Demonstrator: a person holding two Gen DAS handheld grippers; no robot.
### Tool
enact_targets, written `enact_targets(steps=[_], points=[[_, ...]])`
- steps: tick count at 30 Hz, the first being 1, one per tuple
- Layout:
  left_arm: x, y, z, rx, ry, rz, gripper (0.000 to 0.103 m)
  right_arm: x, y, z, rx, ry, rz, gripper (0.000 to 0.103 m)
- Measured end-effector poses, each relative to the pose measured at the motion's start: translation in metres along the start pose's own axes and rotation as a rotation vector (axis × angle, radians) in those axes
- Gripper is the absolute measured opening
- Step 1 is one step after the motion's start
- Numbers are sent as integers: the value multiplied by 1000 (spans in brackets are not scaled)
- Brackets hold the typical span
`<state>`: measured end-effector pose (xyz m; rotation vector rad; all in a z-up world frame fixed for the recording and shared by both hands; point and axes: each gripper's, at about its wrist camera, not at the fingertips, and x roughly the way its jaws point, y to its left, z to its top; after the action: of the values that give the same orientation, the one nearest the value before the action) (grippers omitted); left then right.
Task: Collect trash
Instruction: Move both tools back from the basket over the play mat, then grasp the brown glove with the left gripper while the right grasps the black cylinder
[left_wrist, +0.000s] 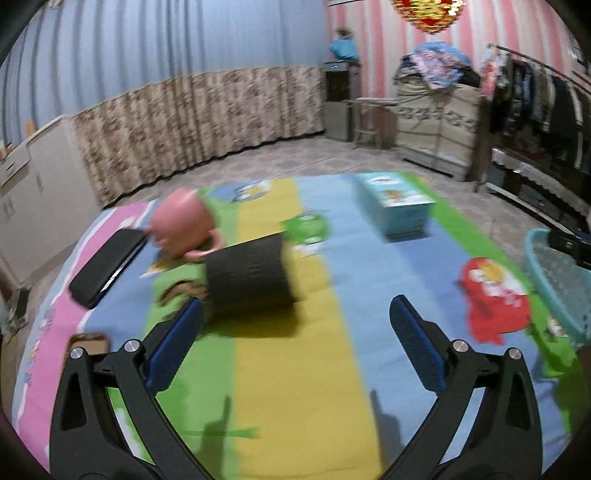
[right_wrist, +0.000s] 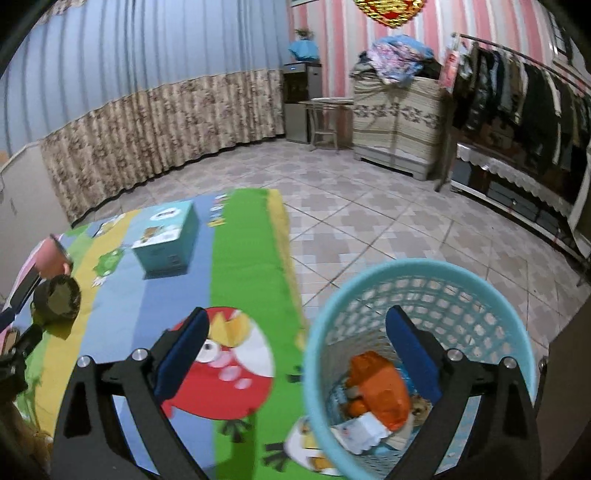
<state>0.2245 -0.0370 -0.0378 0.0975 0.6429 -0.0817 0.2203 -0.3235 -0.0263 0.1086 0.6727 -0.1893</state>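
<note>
Trash already lies in the blue basket (right_wrist: 417, 291): an orange bag (right_wrist: 380, 387), some white paper and other scraps at the bottom, all of it looking light and crumpled. The basket is thin plastic with a latticed wall and a smooth round rim, standing at the right edge of the bright cartoon-printed mat (left_wrist: 258, 387). The right gripper (right_wrist: 295, 350) hangs over that rim with its fingers spread wide and nothing between them.

The left gripper (left_wrist: 295, 332) is likewise spread and empty, above the mat just short of a dark ribbed cylinder (left_wrist: 249, 273) lying on its side. Whether that is rubbish I cannot say; it looks like stiff corrugated card, probably light and hollow, so I would pinch it across the curved wall, gently, or it may roll or crush. Behind it sit a pink mug (left_wrist: 183, 225), a flat black case (left_wrist: 107, 266) and a teal carton (left_wrist: 397, 206).
</note>
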Motion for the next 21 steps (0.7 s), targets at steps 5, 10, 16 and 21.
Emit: enact_targets(steps=[5, 10, 16, 21], points=[[15, 60, 1, -64, 33, 41, 97, 6, 33, -5, -109, 16, -5, 94], [31, 99, -1, -75, 81, 49, 93, 10, 49, -9, -161, 34, -10, 94], [58, 114, -4, -105, 166, -24, 82, 15, 58, -14, -190, 56, -12, 94], [78, 106, -2, -101, 208, -89, 61, 15, 70, -17, -216, 63, -12, 94]])
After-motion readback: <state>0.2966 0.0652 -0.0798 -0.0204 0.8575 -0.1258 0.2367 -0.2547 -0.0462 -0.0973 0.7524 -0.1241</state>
